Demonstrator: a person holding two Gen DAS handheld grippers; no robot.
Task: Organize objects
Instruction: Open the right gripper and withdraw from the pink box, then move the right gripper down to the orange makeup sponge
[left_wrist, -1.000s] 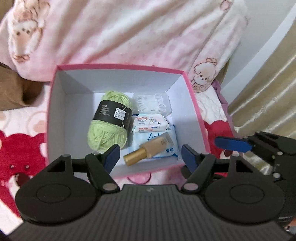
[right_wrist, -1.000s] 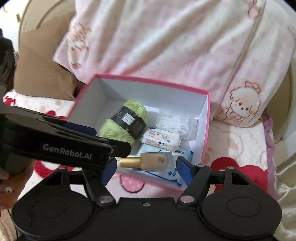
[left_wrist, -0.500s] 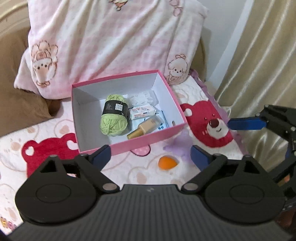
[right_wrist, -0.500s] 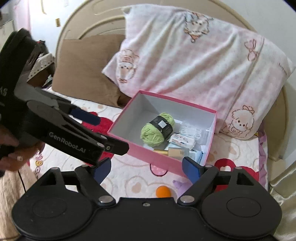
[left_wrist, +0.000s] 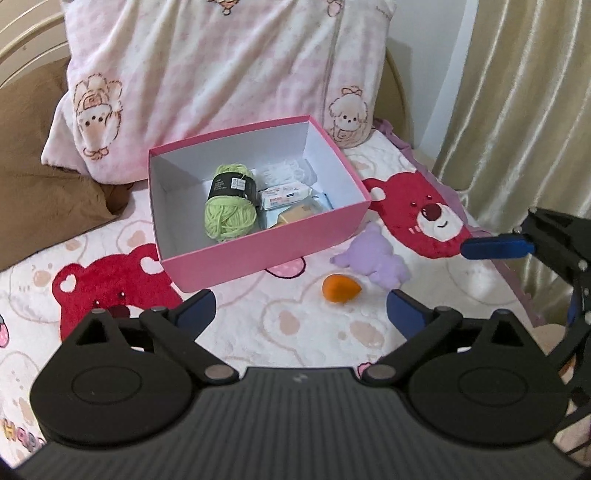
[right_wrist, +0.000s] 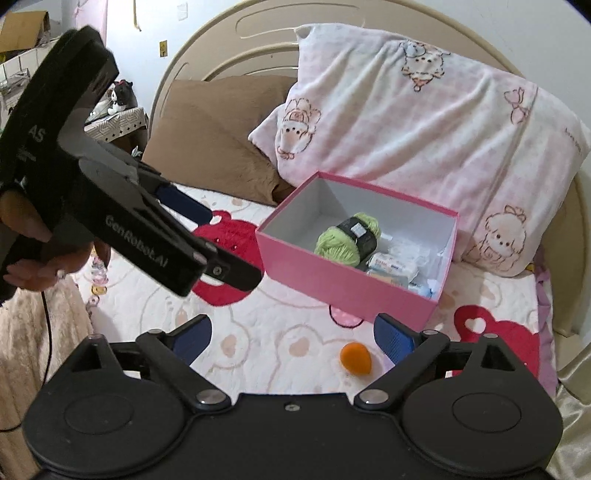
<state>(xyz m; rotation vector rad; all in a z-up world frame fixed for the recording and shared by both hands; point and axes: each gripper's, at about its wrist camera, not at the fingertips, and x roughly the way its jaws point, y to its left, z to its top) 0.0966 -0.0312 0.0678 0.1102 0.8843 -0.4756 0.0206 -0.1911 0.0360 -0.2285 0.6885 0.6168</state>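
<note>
Foundation bottle (left_wrist: 295, 215) and blue packet (right_wrist: 424, 284) half-hidden behind pink box (left_wrist: 266, 254) front wall; label print unreadable.

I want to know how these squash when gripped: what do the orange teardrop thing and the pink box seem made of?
The orange teardrop looks like soft matte foam, probably a makeup sponge: no shine, rounded edges. The pink box looks like stiff paperboard: thin straight walls, crisp corners, plain white inside.

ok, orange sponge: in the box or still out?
Out. The orange sponge lies on the blanket in front of the pink box, apart from its wall. Both grippers, left and right, are open and empty.
</note>
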